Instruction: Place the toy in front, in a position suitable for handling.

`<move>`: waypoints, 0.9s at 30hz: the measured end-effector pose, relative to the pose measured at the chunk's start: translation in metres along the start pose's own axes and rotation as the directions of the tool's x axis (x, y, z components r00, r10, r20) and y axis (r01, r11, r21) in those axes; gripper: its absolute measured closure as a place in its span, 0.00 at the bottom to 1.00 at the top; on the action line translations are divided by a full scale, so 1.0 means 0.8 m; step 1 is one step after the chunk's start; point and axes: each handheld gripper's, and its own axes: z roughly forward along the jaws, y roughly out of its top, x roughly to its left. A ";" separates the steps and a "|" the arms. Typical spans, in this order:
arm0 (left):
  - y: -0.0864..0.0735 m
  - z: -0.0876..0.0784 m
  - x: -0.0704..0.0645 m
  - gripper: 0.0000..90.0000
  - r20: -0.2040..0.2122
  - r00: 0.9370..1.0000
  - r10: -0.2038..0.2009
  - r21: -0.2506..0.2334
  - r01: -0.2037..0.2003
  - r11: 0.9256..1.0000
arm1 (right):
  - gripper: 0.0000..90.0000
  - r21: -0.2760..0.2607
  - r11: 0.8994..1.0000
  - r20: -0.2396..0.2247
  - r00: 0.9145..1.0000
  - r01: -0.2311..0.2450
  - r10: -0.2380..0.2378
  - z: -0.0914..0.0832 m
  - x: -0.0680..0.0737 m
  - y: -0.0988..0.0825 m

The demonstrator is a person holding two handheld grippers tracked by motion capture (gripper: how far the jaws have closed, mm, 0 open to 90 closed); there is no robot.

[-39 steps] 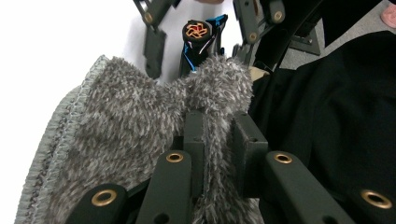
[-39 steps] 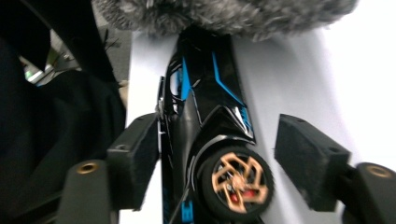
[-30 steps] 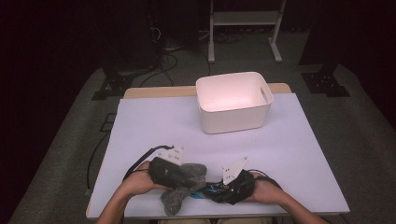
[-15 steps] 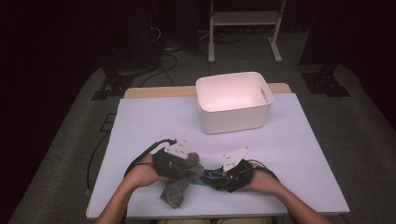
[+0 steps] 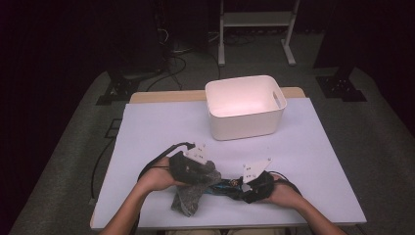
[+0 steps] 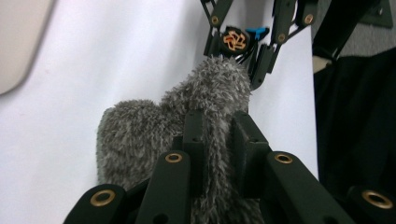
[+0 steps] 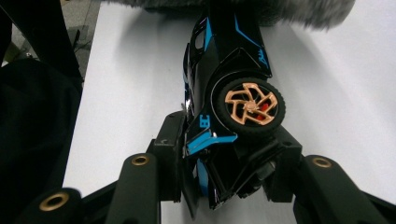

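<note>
Low in the frame's centre: left tool clenched on fuzzy grey cloth, right tool grasping black-and-blue toy car by its tail, jaws just tightened — nose against the cloth. Best wiped with short, light strokes, car kept steady above the white counter.

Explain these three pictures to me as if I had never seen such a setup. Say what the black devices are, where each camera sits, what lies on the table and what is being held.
A person sits at a table with a hand-held two-jaw gripper in each hand; there is no robot arm. The high view looks down from above the person's side. The other two cameras ride on the grippers and look along their black jaws.

The left gripper is shut on a fuzzy grey cloth. The right gripper is clamped on a black and blue toy car with a copper-coloured wheel; its jaws have just been closing a little further. The two meet near the table's front edge, with the cloth against the car's far end. Farther back stands a white bin.
</note>
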 end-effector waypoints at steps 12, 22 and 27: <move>-0.046 -0.028 0.003 0.86 -0.036 0.998 -0.047 0.001 0.047 0.999 | 0.63 -0.005 1.000 0.004 1.000 0.008 -0.008 0.000 0.001 -0.001; -0.047 -0.028 0.009 0.86 -0.005 0.997 -0.071 -0.017 0.071 0.997 | 0.63 -0.004 0.999 0.011 0.999 0.036 -0.036 0.003 -0.001 0.002; -0.023 -0.022 0.007 0.86 -0.004 1.000 -0.029 -0.014 0.029 0.999 | 0.63 -0.008 1.000 0.012 0.999 0.030 -0.030 0.005 -0.004 0.004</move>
